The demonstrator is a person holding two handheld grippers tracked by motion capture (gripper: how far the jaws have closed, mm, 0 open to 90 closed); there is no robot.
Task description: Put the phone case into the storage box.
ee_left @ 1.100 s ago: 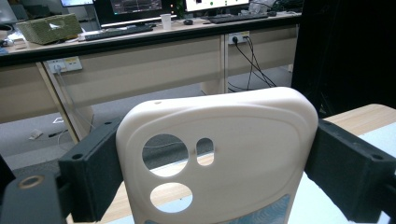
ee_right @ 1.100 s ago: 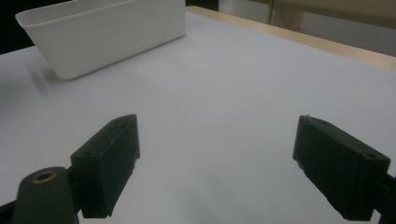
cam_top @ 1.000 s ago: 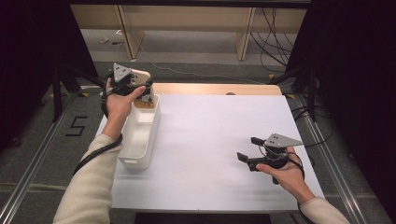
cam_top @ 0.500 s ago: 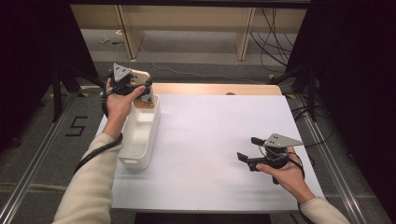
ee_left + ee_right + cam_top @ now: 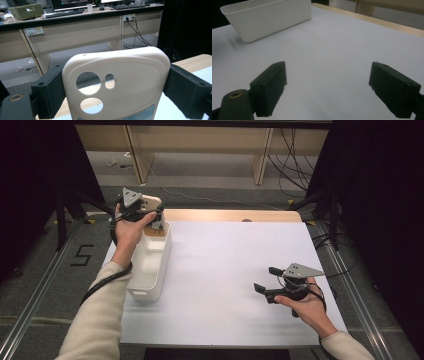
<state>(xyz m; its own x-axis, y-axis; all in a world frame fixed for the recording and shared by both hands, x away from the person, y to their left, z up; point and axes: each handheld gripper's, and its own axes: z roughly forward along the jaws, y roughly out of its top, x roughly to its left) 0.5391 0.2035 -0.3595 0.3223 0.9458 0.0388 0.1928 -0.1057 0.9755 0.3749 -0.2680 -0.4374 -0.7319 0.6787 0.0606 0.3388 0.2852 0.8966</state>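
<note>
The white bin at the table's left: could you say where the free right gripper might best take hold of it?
Probably the long side wall of the white bin facing the right gripper: that rim is thin, straight and unobstructed, so open jaws could straddle it from above, away from the left gripper.

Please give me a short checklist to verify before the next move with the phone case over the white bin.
1. Left tongs grip the cream phone case on both side edges: ok.
2. Case is above the far end of the white bin: ok, in the high view.
3. Room inside the bin under the case: cannot tell, the hand hides that end.
4. Right tongs are open with nothing between them: ok.
5. Right tongs are far from the bin, over the white table: ok.
</note>
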